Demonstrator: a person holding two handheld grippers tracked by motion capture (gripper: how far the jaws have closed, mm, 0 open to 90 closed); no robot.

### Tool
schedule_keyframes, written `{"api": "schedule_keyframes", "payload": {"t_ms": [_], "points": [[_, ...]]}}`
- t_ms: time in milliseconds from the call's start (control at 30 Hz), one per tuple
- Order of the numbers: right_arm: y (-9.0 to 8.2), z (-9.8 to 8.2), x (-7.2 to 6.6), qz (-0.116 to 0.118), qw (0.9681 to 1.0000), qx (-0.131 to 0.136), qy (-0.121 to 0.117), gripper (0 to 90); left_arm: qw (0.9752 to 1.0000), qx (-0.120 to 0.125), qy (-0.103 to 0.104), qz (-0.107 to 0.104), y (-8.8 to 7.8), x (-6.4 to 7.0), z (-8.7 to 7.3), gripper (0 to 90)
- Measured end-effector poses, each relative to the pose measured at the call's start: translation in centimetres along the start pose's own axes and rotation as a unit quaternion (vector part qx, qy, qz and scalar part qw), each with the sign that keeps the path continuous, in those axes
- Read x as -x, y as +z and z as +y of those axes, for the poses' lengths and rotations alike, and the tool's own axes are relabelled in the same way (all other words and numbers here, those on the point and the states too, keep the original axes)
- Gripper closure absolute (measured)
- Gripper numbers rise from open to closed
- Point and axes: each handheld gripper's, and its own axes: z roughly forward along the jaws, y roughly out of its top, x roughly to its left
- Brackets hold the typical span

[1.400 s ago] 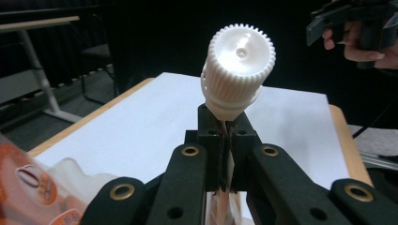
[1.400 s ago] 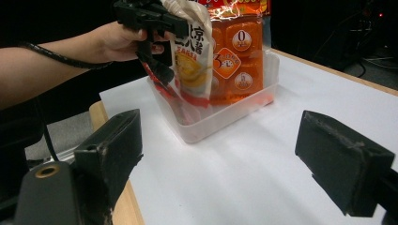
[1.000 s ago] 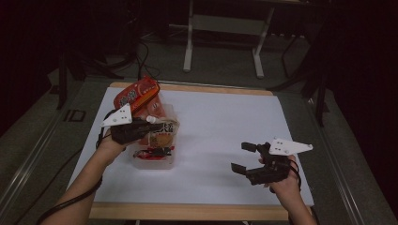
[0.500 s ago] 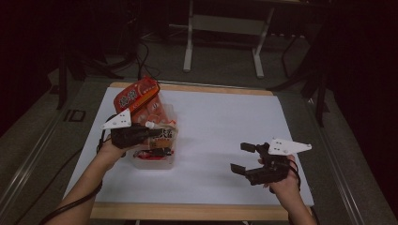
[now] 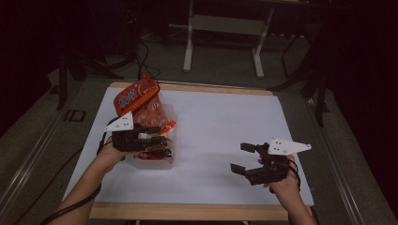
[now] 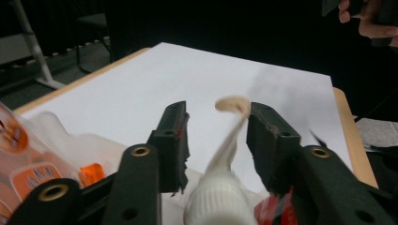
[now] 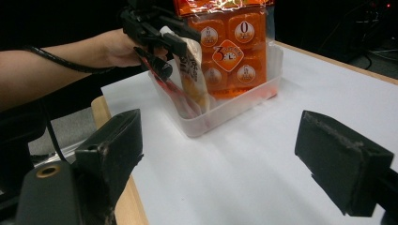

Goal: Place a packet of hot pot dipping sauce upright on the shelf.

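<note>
A clear plastic bin (image 5: pixel 155 164) stands at the table's left, and a large orange snack bag (image 5: pixel 138 96) rises out of its far end. My left gripper (image 5: pixel 158 140) hovers over the bin's near end, shut on a cream spout pouch. In the left gripper view the pouch's white cap (image 6: pixel 216 201) sits between the jaws of the left gripper (image 6: pixel 218 110). The right gripper view shows the pouch (image 7: pixel 190 70) hanging tilted into the bin (image 7: pixel 234 105), in front of the orange bag (image 7: pixel 230 47). My right gripper (image 5: pixel 239 157) is open and empty at the table's near right.
White paper (image 5: pixel 225 122) covers the wooden table, bare between the bin and the right hand. Red packets (image 7: pixel 176 96) lie in the bin's near end. The table's front wooden edge (image 5: pixel 187 212) runs just under both forearms. Metal stand legs (image 5: pixel 190 47) rise beyond the far edge.
My left gripper has come down and slightly toward me with the pouch, lower over the bin. The right gripper has stayed where it was.
</note>
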Motion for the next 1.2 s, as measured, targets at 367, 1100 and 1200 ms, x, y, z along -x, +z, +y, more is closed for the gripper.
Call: {"api": "schedule_keyframes", "payload": {"t_ms": [367,1100,1200], "points": [[-0.2,0.0,0.1,-0.003,1.0,0.001,0.002,15.2,0.9997,0.02,-0.014,-0.007,-0.6,1.0,3.2,27.0],[-0.4,0.2,0.0,-0.009,1.0,0.004,-0.003,15.1,0.9978,0.041,-0.015,-0.05,0.7,6.6,8.3,4.3],[-0.6,0.1,0.0,-0.011,0.9999,0.004,-0.002,15.1,0.9972,0.043,-0.008,-0.061,1.2,7.9,8.6,3.4]]}}
